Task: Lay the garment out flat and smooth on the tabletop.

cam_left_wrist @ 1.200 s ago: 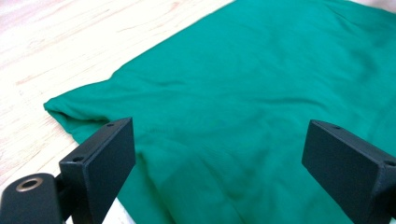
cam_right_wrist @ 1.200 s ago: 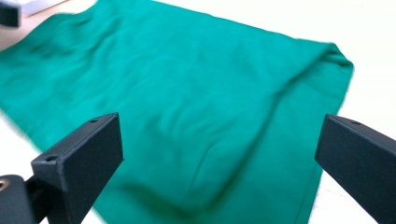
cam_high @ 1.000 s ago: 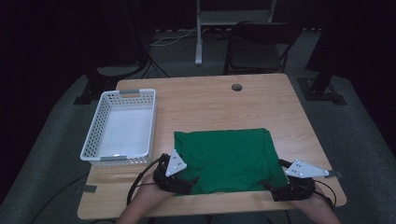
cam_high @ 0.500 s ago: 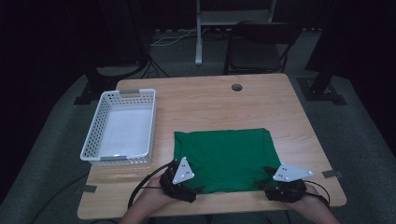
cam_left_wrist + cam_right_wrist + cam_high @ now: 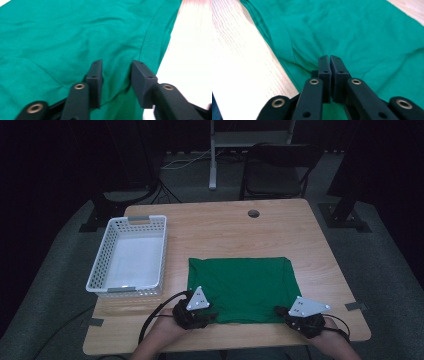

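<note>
Right gripper (image 5: 294, 316): at the near right corner of the green cloth (image 5: 241, 287); its fingers (image 5: 324, 67) have just been closing and now meet with almost no gap, a thin fold of the hem pinched between them.

Left gripper (image 5: 199, 312): at the near left corner; its fingers (image 5: 95, 75) have just been closing too, yet a gap shows between them, with the cloth's edge bunched up in that gap. I cannot tell whether the pads press on the fabric yet.

Change since a second ago: both grippers stood wide over the near edge; now both have drawn in on it, the hands hardly shifting.

Meaning: judging by this, the right corner is secured and the left is close to it, so a lift or fold of the near edge away from the person looks ready to start.

Green cloth: lies flat on the bench (image 5: 225, 227), near half, right of centre.

White basket (image 5: 98, 270): empty, left of the cloth, apart from it.

Round hole (image 5: 253, 213): far side of the bench.
</note>
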